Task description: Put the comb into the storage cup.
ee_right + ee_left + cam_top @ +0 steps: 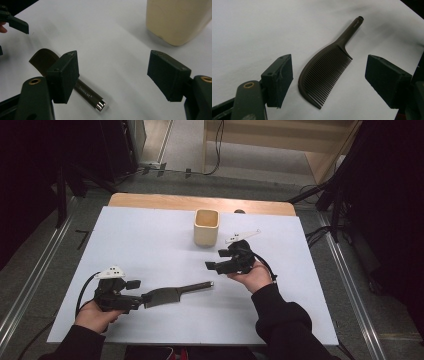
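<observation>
A dark brown comb (pixel 172 294) with a long round handle lies flat on the white table sheet (pixel 150 250). In the left gripper view the comb (pixel 324 72) lies between the wide-apart jaws, teeth toward the right jaw, untouched. My left gripper (pixel 137 295) is open at the comb's wide end. My right gripper (pixel 214 260) is open above and right of the handle tip, holding nothing. In the right gripper view the comb's handle (pixel 91 97) runs under the left jaw, its metal tip in the gap. A cream square cup (pixel 206 226) stands upright behind; the cup (pixel 178 20) fills that view's top right.
The table's wooden far edge (pixel 200 201) shows beyond the sheet. Metal rails (pixel 30 285) and cables run along both sides on the floor. A white tag plate (pixel 242 236) sits just right of the cup.
</observation>
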{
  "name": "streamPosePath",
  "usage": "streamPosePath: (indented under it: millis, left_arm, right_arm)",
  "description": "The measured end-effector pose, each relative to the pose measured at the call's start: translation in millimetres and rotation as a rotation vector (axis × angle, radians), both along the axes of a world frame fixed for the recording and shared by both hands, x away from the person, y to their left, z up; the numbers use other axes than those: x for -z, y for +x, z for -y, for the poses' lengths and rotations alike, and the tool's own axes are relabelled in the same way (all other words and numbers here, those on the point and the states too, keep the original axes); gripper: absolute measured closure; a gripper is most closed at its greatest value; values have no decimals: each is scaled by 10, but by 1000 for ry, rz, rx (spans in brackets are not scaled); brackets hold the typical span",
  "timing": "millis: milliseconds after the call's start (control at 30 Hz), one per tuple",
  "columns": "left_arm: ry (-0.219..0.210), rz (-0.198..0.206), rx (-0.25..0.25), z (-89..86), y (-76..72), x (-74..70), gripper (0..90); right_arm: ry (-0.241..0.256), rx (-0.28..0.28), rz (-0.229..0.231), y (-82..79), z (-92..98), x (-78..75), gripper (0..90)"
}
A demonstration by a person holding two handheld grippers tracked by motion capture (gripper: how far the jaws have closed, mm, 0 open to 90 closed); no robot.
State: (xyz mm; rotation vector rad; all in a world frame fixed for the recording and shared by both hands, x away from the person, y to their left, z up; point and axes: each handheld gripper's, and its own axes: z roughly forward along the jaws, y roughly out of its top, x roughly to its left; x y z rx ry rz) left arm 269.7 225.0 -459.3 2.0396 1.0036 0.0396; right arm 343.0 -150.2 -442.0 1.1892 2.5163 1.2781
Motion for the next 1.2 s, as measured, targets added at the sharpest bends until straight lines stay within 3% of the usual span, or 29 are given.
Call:
streamPosePath:
  millis: [467,667,767,833,900,1200]
  left_arm:
    - [0,-1,0,-7,4,0,229]
    - [-1,1,0,-8,3,-3,229]
    - [-3,2,-2,-13,3,-5,229]
    - [-5,2,-4,-16,4,-5,229]
    - [-3,1,-5,-19,5,-7,230]
    - [-8,1,-8,-32,4,-12,229]
  right_arm:
    - [-16,-10,-15,46,-81,53,313]
    - [-21,-11,-56,58,-105,105,607]
    - [-5,-6,-50,51,-113,158,748]
    - [-24,18,-48,40,-125,182,877]
    - [-29,10,-38,35,-127,216,879]
    - [-47,-34,-123,52,-180,401,879]
